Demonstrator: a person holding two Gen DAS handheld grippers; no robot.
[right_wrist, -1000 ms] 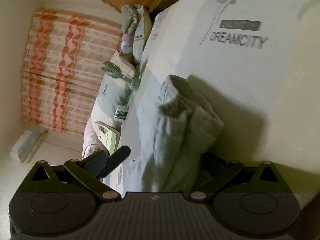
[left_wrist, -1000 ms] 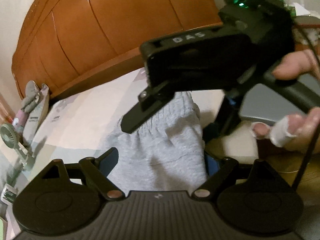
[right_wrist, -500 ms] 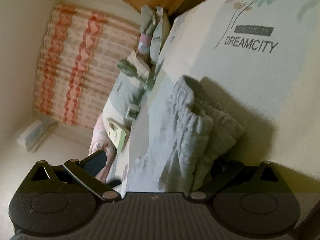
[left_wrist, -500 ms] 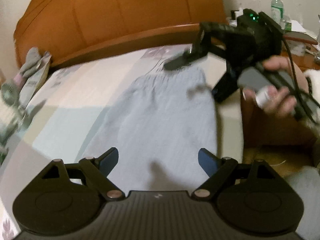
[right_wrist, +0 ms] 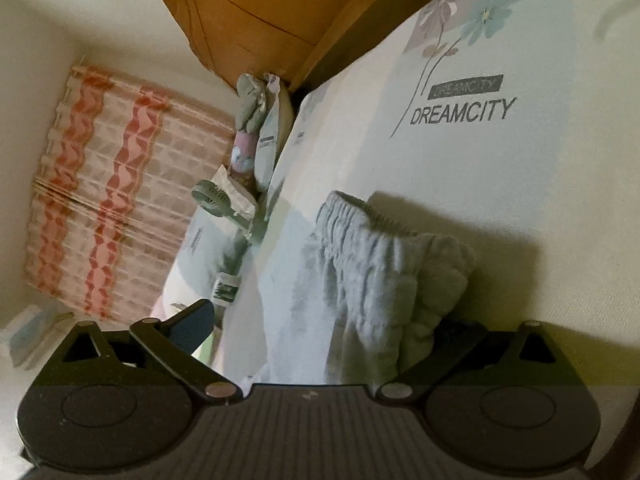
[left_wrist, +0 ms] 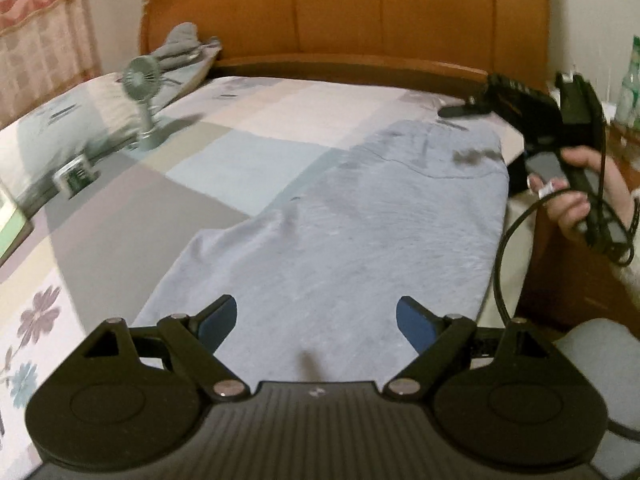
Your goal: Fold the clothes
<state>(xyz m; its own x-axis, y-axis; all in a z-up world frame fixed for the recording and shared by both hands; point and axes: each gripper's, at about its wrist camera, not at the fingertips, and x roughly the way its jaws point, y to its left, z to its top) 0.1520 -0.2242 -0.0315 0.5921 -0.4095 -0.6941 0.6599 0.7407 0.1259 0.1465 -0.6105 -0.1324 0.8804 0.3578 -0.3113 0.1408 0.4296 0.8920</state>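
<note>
Grey sweatpants (left_wrist: 360,216) lie stretched lengthwise on the patterned bed sheet (left_wrist: 168,196). My left gripper (left_wrist: 318,316) hovers open over their near end, blue pads wide apart, nothing between them. At the far right a hand (left_wrist: 580,196) holds my right gripper (left_wrist: 480,142) at the waistband by the bed's edge. In the right wrist view the gathered waistband (right_wrist: 372,248) lies between the wide jaws of the right gripper (right_wrist: 326,326). One blue pad (right_wrist: 192,324) stands well off the fabric; the other finger is hidden behind the cloth.
A small green fan (left_wrist: 144,96) stands on the bed at the left, by pillows and a small box (left_wrist: 74,174). The wooden headboard (left_wrist: 360,12) closes the far end. Bottles (left_wrist: 630,80) stand on a nightstand at the right. A striped curtain (right_wrist: 100,184) hangs beyond the pillows.
My left gripper drew back along the pants to their near end and rolled level. The right gripper, close in front before, is now far off at the waistband. The pants lie flatter.
</note>
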